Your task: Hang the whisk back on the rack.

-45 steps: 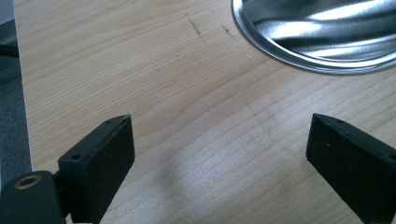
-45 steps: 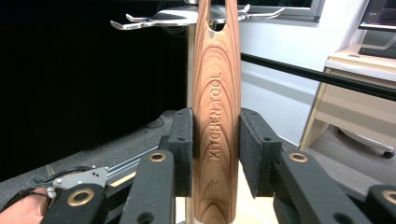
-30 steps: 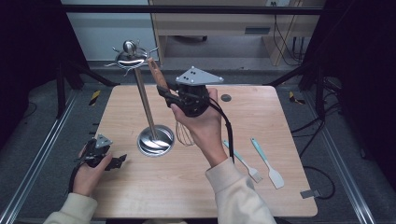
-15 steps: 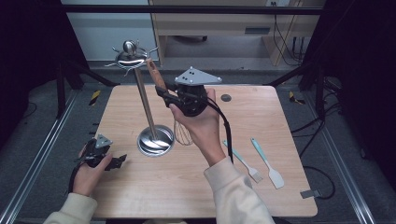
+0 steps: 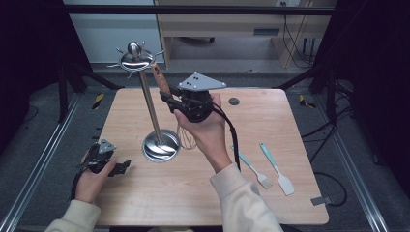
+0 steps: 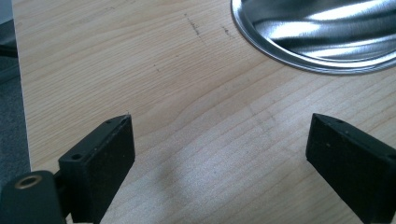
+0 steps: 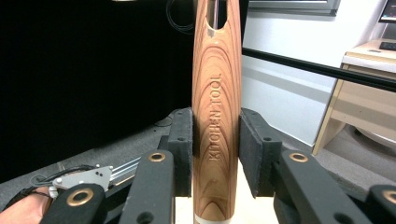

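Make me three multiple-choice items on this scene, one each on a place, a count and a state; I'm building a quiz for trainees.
1. Where do the two turquoise-handled utensils lie?
A. on the table, to the right of the person's right arm
B. hung on the rack
C. in the left gripper

2. How many utensils lie flat on the table?
A. none
B. two
C. five

3. What state is the right gripper in?
A. wide open, holding nothing
B. shut on the whisk's wooden handle
C. shut on the rack's pole

Answers: 1 A, the high view shows them there. 2 B, a fork-like one and a spatula. 3 B, the right gripper view shows both pads pressing the handle.
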`<action>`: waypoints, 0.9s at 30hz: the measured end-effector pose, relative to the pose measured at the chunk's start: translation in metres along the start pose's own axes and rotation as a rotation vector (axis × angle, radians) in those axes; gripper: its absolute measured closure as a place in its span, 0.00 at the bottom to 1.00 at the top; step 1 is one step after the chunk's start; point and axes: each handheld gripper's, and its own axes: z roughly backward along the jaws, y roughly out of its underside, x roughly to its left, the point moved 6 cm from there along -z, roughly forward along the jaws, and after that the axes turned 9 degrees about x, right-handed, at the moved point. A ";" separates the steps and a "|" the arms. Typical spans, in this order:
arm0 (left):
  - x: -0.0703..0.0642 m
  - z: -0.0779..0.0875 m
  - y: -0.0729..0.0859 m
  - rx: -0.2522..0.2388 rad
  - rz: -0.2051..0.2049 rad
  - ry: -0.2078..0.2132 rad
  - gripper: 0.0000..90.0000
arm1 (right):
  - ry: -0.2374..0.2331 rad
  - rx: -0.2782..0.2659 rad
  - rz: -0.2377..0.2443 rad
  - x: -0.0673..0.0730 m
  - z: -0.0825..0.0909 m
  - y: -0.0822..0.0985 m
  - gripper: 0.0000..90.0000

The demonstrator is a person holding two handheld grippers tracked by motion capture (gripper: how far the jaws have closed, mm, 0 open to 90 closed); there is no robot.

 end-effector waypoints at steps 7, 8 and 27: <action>0.000 0.000 0.000 0.000 -0.001 0.000 0.08 | 0.009 0.001 0.005 0.001 -0.002 0.002 0.75; 0.000 0.000 0.000 0.000 -0.001 -0.001 0.08 | 0.009 0.002 0.006 0.001 -0.002 0.002 0.75; 0.001 0.001 -0.001 -0.006 0.006 0.000 0.08 | 0.020 0.019 0.026 0.002 -0.005 0.001 0.67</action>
